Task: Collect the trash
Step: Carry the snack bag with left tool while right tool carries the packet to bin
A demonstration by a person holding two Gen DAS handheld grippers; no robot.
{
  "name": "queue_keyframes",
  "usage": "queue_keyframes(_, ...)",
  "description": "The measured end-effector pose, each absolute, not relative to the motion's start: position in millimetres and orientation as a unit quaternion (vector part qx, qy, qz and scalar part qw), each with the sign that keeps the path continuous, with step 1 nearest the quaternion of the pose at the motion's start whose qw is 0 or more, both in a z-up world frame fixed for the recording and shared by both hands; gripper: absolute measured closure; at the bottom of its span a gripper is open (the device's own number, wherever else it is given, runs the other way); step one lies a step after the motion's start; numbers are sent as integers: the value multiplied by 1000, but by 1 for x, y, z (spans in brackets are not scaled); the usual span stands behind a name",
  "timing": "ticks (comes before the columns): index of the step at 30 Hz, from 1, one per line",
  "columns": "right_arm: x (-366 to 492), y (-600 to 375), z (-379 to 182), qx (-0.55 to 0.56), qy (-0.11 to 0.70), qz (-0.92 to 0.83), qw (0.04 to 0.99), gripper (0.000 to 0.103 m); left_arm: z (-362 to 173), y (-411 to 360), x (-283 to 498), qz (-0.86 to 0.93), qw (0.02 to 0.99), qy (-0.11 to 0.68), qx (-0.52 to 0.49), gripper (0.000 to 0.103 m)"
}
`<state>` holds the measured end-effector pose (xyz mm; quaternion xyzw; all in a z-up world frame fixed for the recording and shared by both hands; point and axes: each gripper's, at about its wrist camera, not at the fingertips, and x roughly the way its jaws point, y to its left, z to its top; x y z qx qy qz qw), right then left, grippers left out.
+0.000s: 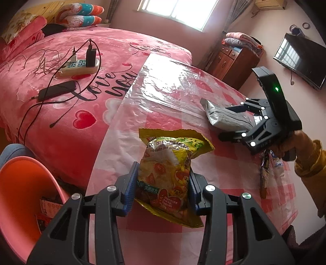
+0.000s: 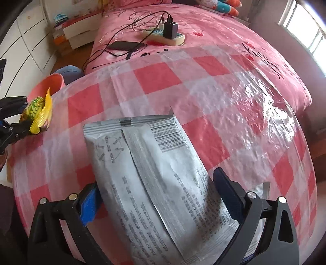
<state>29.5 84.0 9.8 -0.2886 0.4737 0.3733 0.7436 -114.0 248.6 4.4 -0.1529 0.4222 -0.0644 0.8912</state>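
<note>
Crinkly yellow foil snack bag (image 1: 169, 173) sits pinched in my left tool (image 1: 163, 183) above the bench (image 1: 214, 167) — light, slippery. My right tool (image 2: 156, 201) straddles the flat silver pouch (image 2: 154, 177), spread wide, not gripping — take its middle.

Daylight pours through the window (image 1: 179, 12) behind a bed (image 1: 61, 106) spread in pink hearts. A wooden cabinet (image 1: 234, 63) stands beside the bed's far corner, a dark television (image 1: 301, 59) hangs on the pale wall, white drawers (image 2: 26, 40) opposite.
</note>
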Motion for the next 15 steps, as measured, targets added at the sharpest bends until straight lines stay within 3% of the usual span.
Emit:
queue_keyframes(2, 23, 83, 13, -281, 470, 361, 755, 20, 4, 249, -115, -65, 892, 420, -154, 58)
queue_keyframes(5, 13, 81, 18, -270, 462, 348, 770, 28, 4, 249, -117, -64, 892, 418, -156, 58)
queue_keyframes(15, -18, 79, 36, -225, 449, 319, 804, 37, 4, 251, -129, -64, 894, 412, -165, 58)
